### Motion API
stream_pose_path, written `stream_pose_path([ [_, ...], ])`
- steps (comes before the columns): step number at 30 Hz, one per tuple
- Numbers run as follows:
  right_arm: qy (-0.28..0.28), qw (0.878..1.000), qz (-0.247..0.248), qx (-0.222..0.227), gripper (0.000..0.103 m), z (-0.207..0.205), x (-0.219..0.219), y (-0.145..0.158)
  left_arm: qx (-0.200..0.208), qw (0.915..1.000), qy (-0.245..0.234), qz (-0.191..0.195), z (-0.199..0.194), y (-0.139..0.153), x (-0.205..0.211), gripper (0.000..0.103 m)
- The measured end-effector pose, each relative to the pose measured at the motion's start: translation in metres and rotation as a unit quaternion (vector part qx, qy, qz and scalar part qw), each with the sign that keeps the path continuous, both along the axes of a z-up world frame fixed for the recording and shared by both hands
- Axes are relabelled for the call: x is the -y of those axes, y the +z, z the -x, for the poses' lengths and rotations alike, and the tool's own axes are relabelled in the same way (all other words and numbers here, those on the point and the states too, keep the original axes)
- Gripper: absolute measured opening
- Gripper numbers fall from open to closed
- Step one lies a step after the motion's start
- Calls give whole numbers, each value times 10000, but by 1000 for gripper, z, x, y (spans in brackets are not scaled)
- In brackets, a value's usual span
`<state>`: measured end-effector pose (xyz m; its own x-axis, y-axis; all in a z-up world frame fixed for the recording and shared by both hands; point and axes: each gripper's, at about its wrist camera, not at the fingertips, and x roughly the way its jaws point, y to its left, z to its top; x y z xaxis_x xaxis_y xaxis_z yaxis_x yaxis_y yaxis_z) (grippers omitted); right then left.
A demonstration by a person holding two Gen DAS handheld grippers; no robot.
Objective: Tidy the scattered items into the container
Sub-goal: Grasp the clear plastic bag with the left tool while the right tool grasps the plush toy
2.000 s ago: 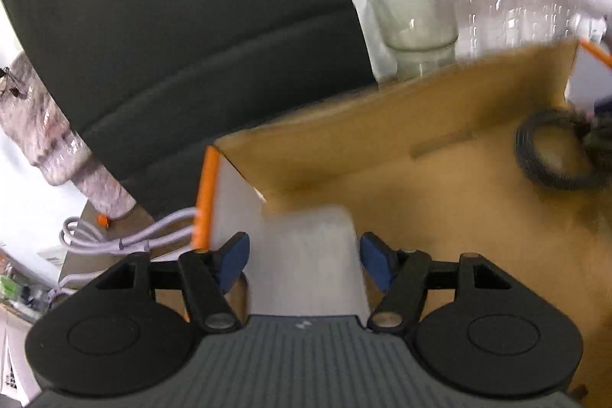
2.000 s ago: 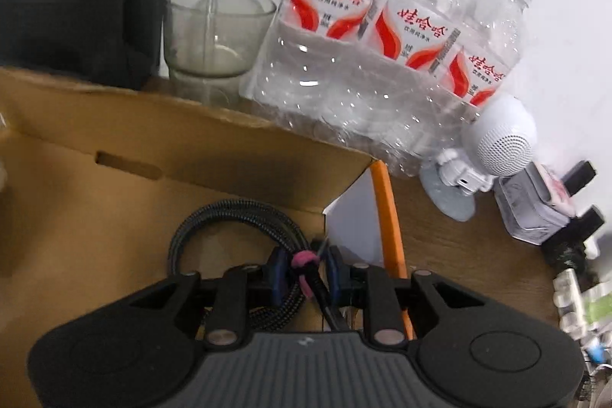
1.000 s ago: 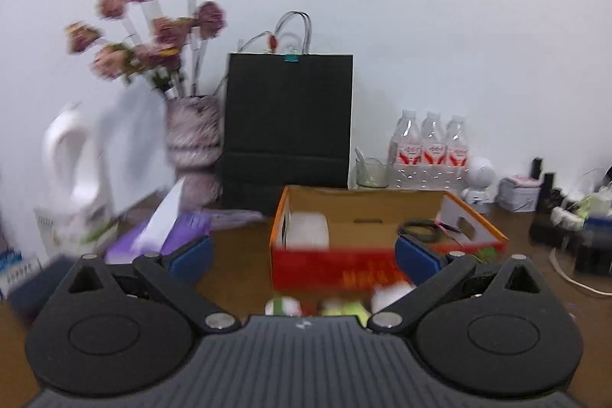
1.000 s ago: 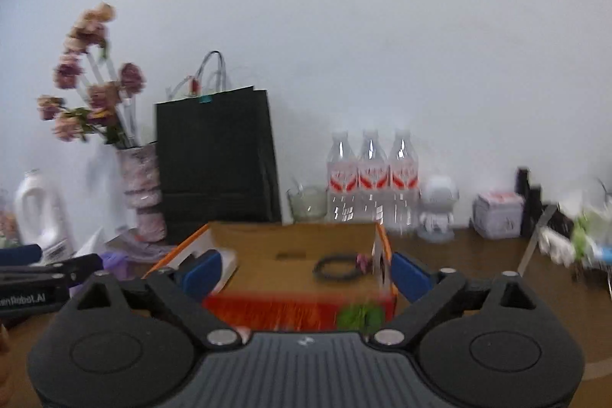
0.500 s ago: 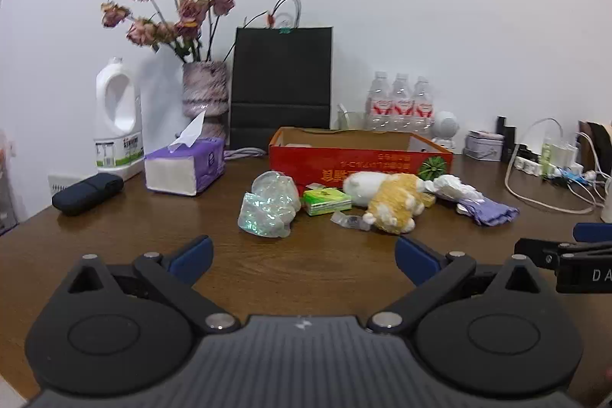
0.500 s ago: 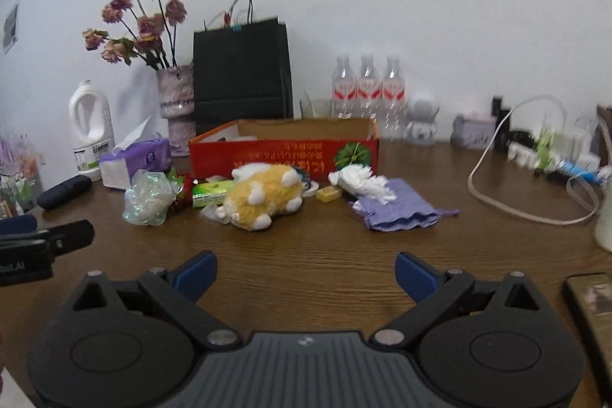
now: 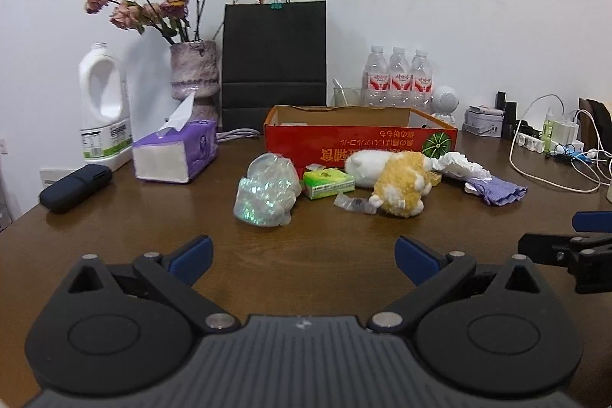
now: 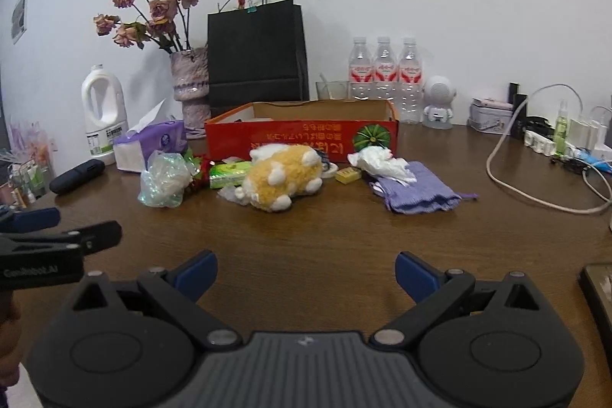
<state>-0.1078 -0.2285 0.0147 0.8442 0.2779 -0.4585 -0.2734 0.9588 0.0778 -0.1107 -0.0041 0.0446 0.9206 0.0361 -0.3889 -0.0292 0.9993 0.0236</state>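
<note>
Left wrist view: the left gripper [image 7: 302, 251] is spread wide, holding nothing, above the wooden table [image 7: 114, 228]. The red cardboard box [image 7: 359, 140] stands well beyond it; the plush toy [image 7: 401, 184] lies just before the box.

Right wrist view: the right gripper [image 8: 306, 272] also gapes wide and empty. The purple knit pouch [image 8: 419, 188] lies right of the plush toy, crumpled tissue [image 8: 378, 159] on its edge.

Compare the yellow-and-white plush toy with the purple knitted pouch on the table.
The yellow-and-white plush toy is bulky, rounded and fluffy; the purple knitted pouch lies flat and limp. The toy sits left of the pouch, which has crumpled white tissue resting on it. Both lie outside the red cardboard box.
</note>
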Motion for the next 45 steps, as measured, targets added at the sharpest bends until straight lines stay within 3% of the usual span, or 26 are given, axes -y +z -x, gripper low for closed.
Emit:
stream_pose_path([
  [6,214,9993,-87,-293,100,-52,-15,4,-177,9990,-75,-409,-78,8,-15,103],
  [9,294,9986,-151,-407,98,-89,-29,3,-445,9984,-63,-355,-122,6,-28,103],
  [14,264,9965,-363,-703,92,-144,-61,-2,-997,9947,-27,243,-159,-6,-49,68],
  [15,272,9961,-373,-754,91,-151,-68,-4,-1053,9939,-55,331,-160,-9,-51,56],
  [17,145,9966,-253,-776,91,-162,-80,-10,-994,9944,-73,353,-156,-11,-52,43],
  [19,-10,9965,-70,-835,76,-169,-87,-18,-899,9954,-35,332,-150,-10,-51,36],
  [20,-37,9960,-39,-896,55,-171,-88,-22,-877,9956,-17,341,-147,-8,-50,33],
  [21,-54,9955,-123,-935,50,-170,-84,-22,-853,9957,-6,364,-143,-5,-50,30],
  [24,-117,9975,-213,-661,48,-152,-66,-7,-754,9963,-26,420,-125,5,-47,30],
  [28,72,9988,-276,-398,47,-112,-33,37,-488,9974,-264,456,-93,23,-36,30],
  [31,81,9994,-218,-256,39,-84,-13,60,-463,9971,-414,432,-75,27,-23,30],
  [35,-45,9982,-492,-332,38,-72,7,60,-554,9946,-666,578,-58,26,-9,30],
  [39,-84,9976,-616,-300,38,-100,-1,59,-681,9918,-988,430,-55,16,9,32],
  [41,-134,9990,-346,-242,38,-131,-17,60,-748,9916,-1000,345,-56,10,14,34],
  [45,-240,9977,-326,-552,38,-198,-36,46,-893,9912,-878,422,-63,-1,13,34],
])
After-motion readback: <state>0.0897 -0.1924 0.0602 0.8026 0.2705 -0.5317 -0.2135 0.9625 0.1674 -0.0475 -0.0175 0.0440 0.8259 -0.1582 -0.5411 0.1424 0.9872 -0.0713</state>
